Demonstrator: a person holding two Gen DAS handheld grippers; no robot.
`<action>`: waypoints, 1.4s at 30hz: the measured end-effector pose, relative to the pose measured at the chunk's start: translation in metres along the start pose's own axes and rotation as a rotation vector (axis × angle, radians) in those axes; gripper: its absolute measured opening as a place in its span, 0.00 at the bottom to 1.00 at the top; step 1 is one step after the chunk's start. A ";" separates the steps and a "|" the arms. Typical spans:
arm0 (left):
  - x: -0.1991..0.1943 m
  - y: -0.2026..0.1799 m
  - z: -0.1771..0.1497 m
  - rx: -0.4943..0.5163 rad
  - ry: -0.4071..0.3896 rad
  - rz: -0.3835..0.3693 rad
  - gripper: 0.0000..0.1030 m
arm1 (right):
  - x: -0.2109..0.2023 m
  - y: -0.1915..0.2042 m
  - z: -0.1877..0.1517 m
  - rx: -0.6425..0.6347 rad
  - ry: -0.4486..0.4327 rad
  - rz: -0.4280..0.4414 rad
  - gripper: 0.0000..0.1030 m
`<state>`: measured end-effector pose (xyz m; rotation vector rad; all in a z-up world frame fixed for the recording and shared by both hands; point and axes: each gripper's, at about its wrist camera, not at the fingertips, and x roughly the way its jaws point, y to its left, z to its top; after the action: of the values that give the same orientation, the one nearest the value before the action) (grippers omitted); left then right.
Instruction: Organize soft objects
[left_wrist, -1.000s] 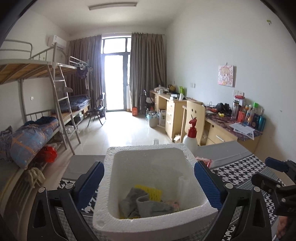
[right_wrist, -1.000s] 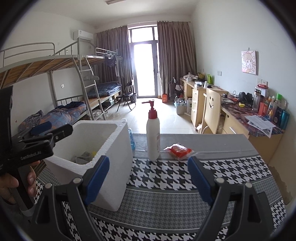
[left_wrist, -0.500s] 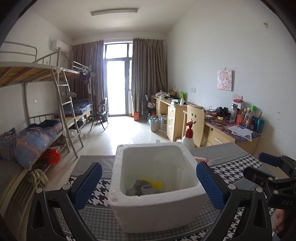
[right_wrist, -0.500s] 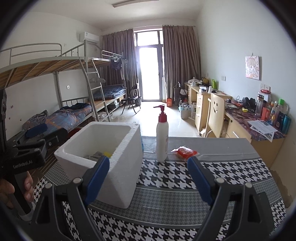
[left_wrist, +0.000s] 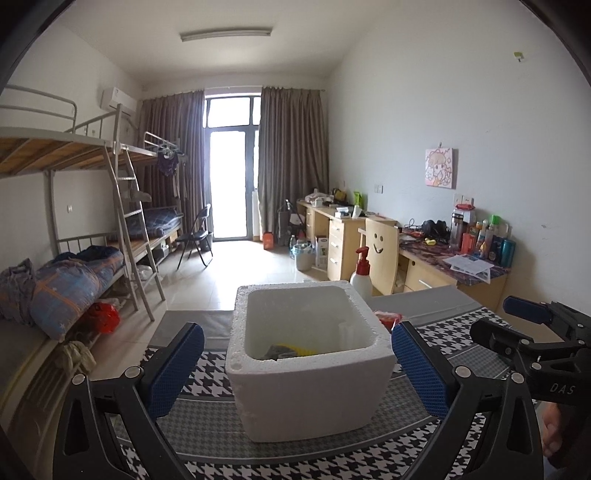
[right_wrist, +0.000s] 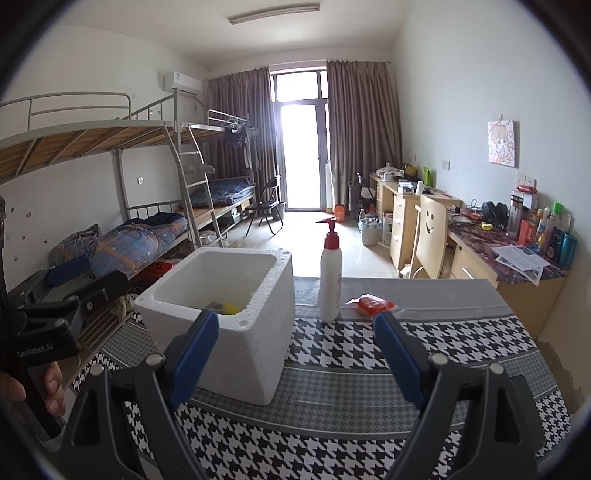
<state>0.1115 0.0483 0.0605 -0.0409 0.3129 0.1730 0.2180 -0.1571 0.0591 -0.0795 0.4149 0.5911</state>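
Left wrist view: left claw released, blue pads spread wide to either side of the white foam box, touching nothing. Box stands on the houndstooth bench. Inside, low against the near wall, a yellow sponge and a bit of grey cloth; the rest of the contents is hidden by the rim. At 1 o'clock from the box, just behind its right rim, a red wrapped packet; pump bottle behind it. Right claw shows at 3 o'clock.

Right wrist view: right claw released, holding nothing, the box at 11 o'clock, the bottle at 12. The packet lies just right of the bottle's base, at 1 o'clock, apart from the box. Left claw at 9 o'clock.

Judgement: the packet looks like the 1 soft item not yet boxed. Reach with the right claw, pass right of the bottle to avoid tipping it, come in low, pinch the wrapper across its middle gently, lift clear before crossing to the box.
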 end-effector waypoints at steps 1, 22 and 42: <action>-0.005 0.000 0.000 -0.003 -0.008 0.001 0.99 | -0.002 0.002 -0.001 -0.002 -0.004 -0.001 0.86; -0.073 -0.014 -0.020 0.003 -0.111 -0.008 0.99 | -0.053 0.017 -0.025 -0.012 -0.080 -0.003 0.86; -0.094 -0.015 -0.044 0.001 -0.117 0.023 0.99 | -0.082 0.027 -0.047 -0.019 -0.144 0.000 0.98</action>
<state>0.0133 0.0151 0.0480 -0.0261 0.1969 0.1977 0.1243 -0.1865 0.0503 -0.0551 0.2697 0.5973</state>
